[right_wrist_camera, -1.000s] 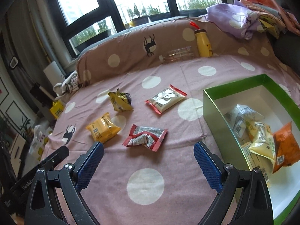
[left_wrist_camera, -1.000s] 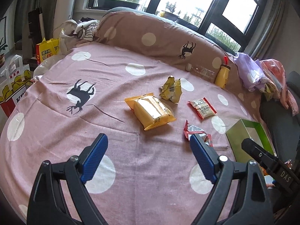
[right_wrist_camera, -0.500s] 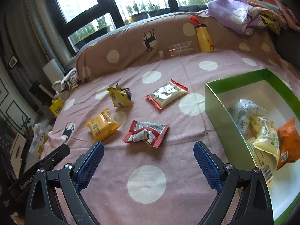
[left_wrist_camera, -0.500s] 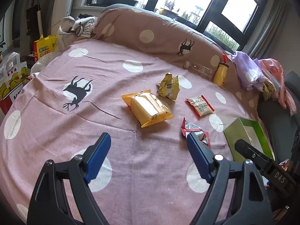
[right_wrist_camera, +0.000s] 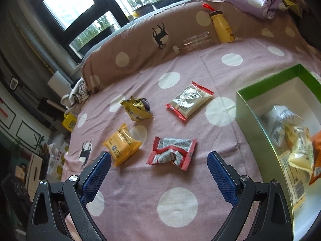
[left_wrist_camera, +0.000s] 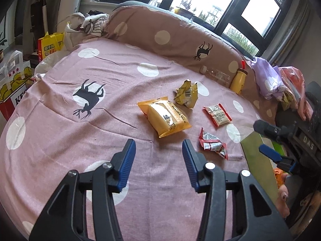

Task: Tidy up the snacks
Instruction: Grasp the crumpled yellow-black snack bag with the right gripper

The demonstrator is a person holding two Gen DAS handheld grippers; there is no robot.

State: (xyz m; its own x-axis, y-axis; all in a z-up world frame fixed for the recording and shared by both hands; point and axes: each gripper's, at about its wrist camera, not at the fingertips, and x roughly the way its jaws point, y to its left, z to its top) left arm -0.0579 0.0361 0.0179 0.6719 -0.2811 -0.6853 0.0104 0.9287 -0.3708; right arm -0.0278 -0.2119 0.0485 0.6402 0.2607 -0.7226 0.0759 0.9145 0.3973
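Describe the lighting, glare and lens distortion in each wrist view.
Left wrist view: windows blown out white, daylight soft on the bedspread, glare on the orange snack packet, fisheye bends the edges, corners dark. Right wrist view: same backlight, shine on the silver red-edged packet, green box warped.

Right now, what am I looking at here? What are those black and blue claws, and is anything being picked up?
No robot: a person holds one hand-held gripper in each hand, with a camera on each looking along its blue-padded fingers. One picture comes from the left hand-held gripper, the other from the right hand-held gripper. Both are open and hold nothing. On the pink spotted bedspread lie four snacks: an orange packet, a crumpled yellow packet, a flat red-edged packet and a crumpled red packet. The green box already holds several snacks.
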